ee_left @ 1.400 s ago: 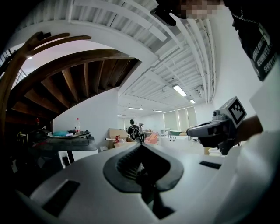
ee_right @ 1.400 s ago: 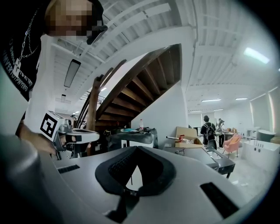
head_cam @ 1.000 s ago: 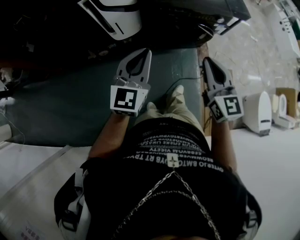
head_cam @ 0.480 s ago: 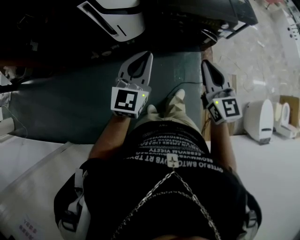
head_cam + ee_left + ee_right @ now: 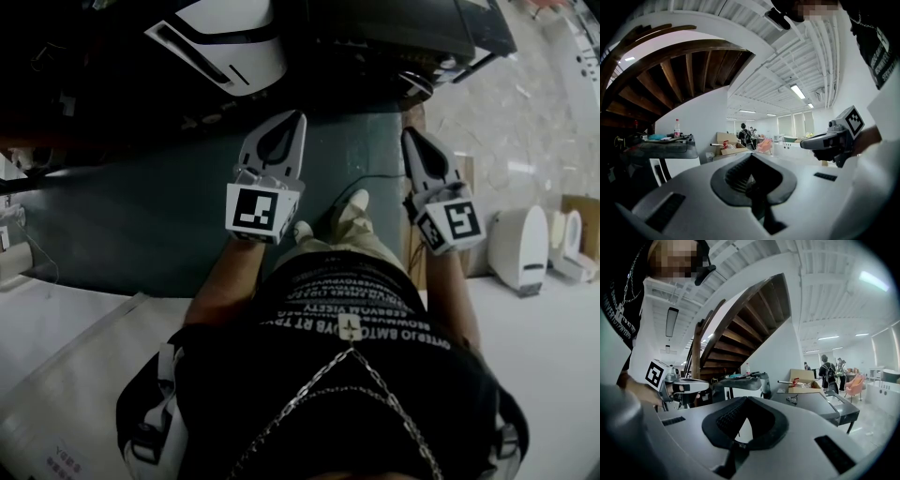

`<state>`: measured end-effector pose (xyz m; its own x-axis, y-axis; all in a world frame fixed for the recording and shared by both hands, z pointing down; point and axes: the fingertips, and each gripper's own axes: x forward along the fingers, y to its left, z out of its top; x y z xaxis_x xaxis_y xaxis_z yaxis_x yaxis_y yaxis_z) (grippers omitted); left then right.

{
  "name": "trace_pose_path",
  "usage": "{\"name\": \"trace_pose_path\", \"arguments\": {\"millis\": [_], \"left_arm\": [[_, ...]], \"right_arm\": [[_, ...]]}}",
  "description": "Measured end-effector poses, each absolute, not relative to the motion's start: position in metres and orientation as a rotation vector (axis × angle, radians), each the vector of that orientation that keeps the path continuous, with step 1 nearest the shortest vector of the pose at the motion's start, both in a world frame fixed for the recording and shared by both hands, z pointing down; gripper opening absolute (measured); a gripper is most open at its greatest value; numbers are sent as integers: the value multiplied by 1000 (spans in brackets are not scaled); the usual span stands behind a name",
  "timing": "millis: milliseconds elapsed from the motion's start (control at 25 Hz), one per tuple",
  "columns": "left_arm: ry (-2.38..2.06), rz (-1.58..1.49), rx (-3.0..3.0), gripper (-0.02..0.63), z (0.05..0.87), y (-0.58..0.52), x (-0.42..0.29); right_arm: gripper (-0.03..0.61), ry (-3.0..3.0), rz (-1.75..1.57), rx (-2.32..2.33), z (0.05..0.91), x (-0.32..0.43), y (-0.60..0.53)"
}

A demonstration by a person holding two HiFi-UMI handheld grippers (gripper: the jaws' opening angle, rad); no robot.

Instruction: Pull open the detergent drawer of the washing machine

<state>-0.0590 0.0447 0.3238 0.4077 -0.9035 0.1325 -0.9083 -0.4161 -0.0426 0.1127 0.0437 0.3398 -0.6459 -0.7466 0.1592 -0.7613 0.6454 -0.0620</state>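
Left gripper (image 5: 296,120) is pressing its two jaws together, and nothing is sitting between them. Right gripper (image 5: 411,134) is doing the same, with its tips meeting and only air behind them. The person is holding both out in front, side by side and a little apart, pointing almost flat.

Under them a dark mat (image 5: 141,216) is lying on the floor. The person's shoe (image 5: 352,208) is standing on it, and a thin cable (image 5: 375,176) is running just beside that shoe. Past the mat a white machine (image 5: 225,42) is standing with a dark slot in it. It may be the washing machine, but I cannot tell for sure. No view is showing the detergent drawer plainly.

Here is what I think could go wrong. Both sets of jaws are shut, so if a gripper is pushed at the drawer like this, it is only going to bump the front and slide off. The jaws need to open first. The place is also dim, and the drawer is not in sight, so a gripper could be grabbing the wrong slot or edge. The cable is close to the foot, so a step forward could be catching it and making the person trip. The two grippers are near each other, so a quick swing could be knocking them together.
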Motion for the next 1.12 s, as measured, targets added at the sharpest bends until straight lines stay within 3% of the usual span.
{"name": "trace_pose_path", "arguments": {"millis": [1120], "left_arm": [[-1841,236,2509,-5,307,-56,-30]], "right_arm": [[3,-2809,174,1124,326,146,-75]]}}
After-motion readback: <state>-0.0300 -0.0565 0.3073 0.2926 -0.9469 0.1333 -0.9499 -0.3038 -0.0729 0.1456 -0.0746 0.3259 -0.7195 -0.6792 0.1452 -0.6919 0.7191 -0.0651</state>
